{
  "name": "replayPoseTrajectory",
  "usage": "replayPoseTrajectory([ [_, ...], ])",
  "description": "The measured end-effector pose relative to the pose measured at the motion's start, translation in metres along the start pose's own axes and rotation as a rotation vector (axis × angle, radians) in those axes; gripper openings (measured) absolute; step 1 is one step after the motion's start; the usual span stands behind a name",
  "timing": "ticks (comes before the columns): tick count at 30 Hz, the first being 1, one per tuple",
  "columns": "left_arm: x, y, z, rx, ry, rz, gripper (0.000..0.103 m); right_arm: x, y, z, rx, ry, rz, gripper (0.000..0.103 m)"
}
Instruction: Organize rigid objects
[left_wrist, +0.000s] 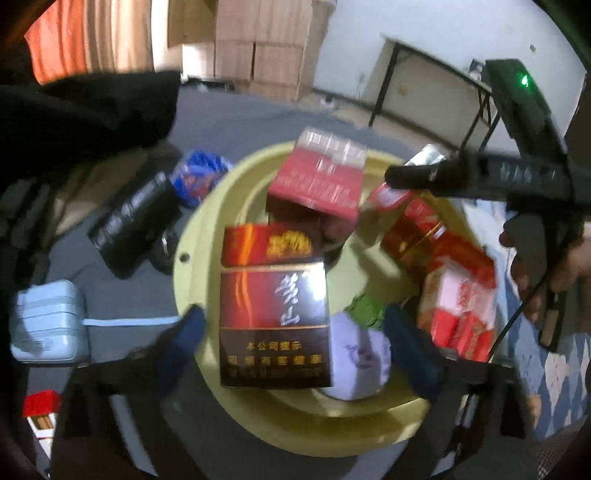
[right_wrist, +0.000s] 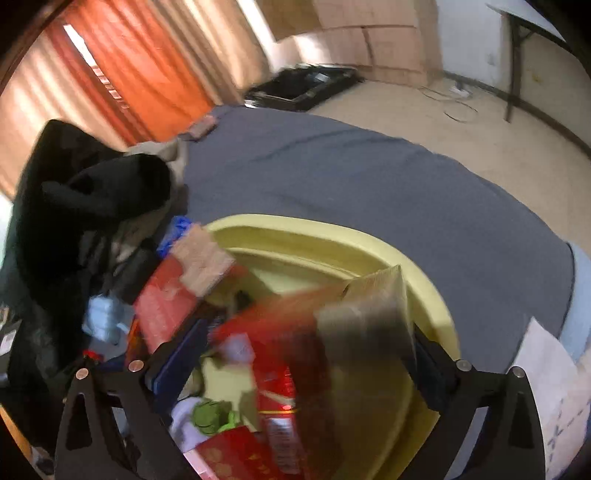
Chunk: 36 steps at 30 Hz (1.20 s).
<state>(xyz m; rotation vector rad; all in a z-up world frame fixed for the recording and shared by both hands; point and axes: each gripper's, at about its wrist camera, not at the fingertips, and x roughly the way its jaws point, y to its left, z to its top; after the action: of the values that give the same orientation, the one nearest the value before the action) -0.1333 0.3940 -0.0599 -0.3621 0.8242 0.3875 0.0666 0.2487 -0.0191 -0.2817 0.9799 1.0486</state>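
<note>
both my left gripper (left_wrist: 291, 332) and right gripper (right_wrist: 288, 369) gape open over the yellow basin (left_wrist: 295, 413), the dark cigarette box (left_wrist: 273, 325) loose inside; it could tip onto the green-capped bottle (left_wrist: 364, 347).

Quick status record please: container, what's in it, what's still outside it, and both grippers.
container: yellow basin on grey cloth
contents: dark red box, other red boxes, small white bottle with green cap
outside: light blue case, black case, blue wrapped item
left gripper: open over basin, dark red box between fingers, pads apart from it
right gripper: open over basin
</note>
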Motion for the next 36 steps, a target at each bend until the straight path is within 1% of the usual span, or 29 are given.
replayPoseTrajectory([
  [2, -0.018, -0.01, 0.001, 0.011, -0.035, -0.021, 0.103, -0.012, 0.009, -0.005, -0.062, -0.044, -0.023, 0.103],
  [4, -0.038, -0.019, -0.001, 0.022, -0.074, -0.023, 0.103, -0.028, 0.014, -0.01, -0.095, -0.096, -0.019, 0.103],
  [5, -0.048, -0.025, -0.004, 0.024, -0.092, -0.026, 0.103, -0.038, 0.016, -0.014, -0.109, -0.134, -0.025, 0.103],
  [6, -0.058, -0.032, -0.008, 0.015, -0.107, -0.031, 0.103, -0.057, 0.015, -0.02, -0.129, -0.197, -0.024, 0.103],
  [7, -0.066, -0.037, -0.014, -0.007, -0.11, -0.066, 0.103, -0.069, 0.014, -0.026, -0.142, -0.238, -0.022, 0.103],
  [8, -0.069, -0.041, -0.018, -0.026, -0.104, -0.086, 0.103, -0.083, 0.012, -0.035, -0.162, -0.287, -0.022, 0.103],
  [9, -0.074, -0.047, -0.029, -0.047, -0.099, -0.113, 0.103, -0.097, 0.01, -0.049, -0.195, -0.333, -0.034, 0.103],
  [10, -0.076, -0.052, -0.039, -0.043, -0.102, -0.129, 0.103, -0.109, 0.008, -0.067, -0.244, -0.37, -0.04, 0.103],
  [11, -0.076, -0.059, -0.05, -0.042, -0.112, -0.131, 0.103, -0.115, 0.006, -0.087, -0.305, -0.376, -0.043, 0.103],
  [12, -0.072, -0.063, -0.062, -0.048, -0.116, -0.124, 0.103, -0.115, 0.001, -0.108, -0.35, -0.351, -0.051, 0.103],
  [13, -0.062, -0.069, -0.076, -0.064, -0.088, -0.097, 0.103, -0.109, -0.002, -0.122, -0.373, -0.319, -0.048, 0.103],
  [14, -0.053, -0.073, -0.082, -0.075, -0.059, -0.085, 0.103, -0.1, -0.004, -0.138, -0.4, -0.271, -0.05, 0.103],
  [15, -0.043, -0.078, -0.093, -0.089, -0.044, -0.084, 0.103, -0.081, -0.007, -0.157, -0.422, -0.204, -0.086, 0.103],
  [16, -0.037, -0.084, -0.099, -0.094, -0.035, -0.077, 0.103, -0.07, -0.009, -0.169, -0.434, -0.159, -0.099, 0.103],
  [17, -0.024, -0.092, -0.106, -0.078, 0.003, -0.061, 0.103, -0.056, -0.011, -0.179, -0.436, -0.129, -0.108, 0.103],
  [19, -0.012, -0.1, -0.113, -0.058, 0.016, -0.025, 0.103, -0.035, -0.012, -0.191, -0.424, -0.081, -0.12, 0.103],
  [21, 0.001, -0.1, -0.115, -0.062, 0.011, 0.02, 0.103, -0.013, -0.009, -0.191, -0.444, -0.031, -0.149, 0.103],
  [22, 0.002, -0.101, -0.114, -0.051, -0.012, 0.046, 0.103, -0.01, -0.008, -0.191, -0.482, -0.037, -0.172, 0.103],
  [24, 0.011, -0.101, -0.109, -0.045, -0.014, 0.073, 0.103, -0.001, -0.006, -0.189, -0.512, -0.051, -0.197, 0.103],
  [25, 0.017, -0.103, -0.106, -0.031, -0.011, 0.101, 0.103, 0.002, -0.008, -0.187, -0.504, -0.05, -0.189, 0.103],
  [27, 0.025, -0.106, -0.101, -0.011, -0.006, 0.131, 0.103, 0.003, -0.013, -0.184, -0.486, -0.045, -0.166, 0.103],
  [29, 0.028, -0.105, -0.1, -0.022, -0.011, 0.112, 0.103, 0.003, -0.014, -0.185, -0.479, -0.057, -0.192, 0.103],
  [30, 0.028, -0.103, -0.098, -0.034, -0.013, 0.103, 0.103, -0.001, -0.019, -0.186, -0.471, -0.052, -0.189, 0.103],
  [32, 0.029, -0.104, -0.097, -0.031, -0.014, 0.109, 0.103, -0.002, -0.016, -0.185, -0.465, -0.052, -0.182, 0.103],
  [34, 0.028, -0.103, -0.099, -0.026, -0.014, 0.115, 0.103, 0.008, -0.013, -0.183, -0.467, -0.052, -0.184, 0.103],
  [35, 0.028, -0.104, -0.099, -0.025, -0.014, 0.117, 0.103, -0.002, -0.013, -0.185, -0.47, -0.053, -0.187, 0.103],
  [36, 0.028, -0.105, -0.098, -0.024, -0.014, 0.117, 0.103, -0.001, -0.011, -0.186, -0.472, -0.054, -0.189, 0.103],
])
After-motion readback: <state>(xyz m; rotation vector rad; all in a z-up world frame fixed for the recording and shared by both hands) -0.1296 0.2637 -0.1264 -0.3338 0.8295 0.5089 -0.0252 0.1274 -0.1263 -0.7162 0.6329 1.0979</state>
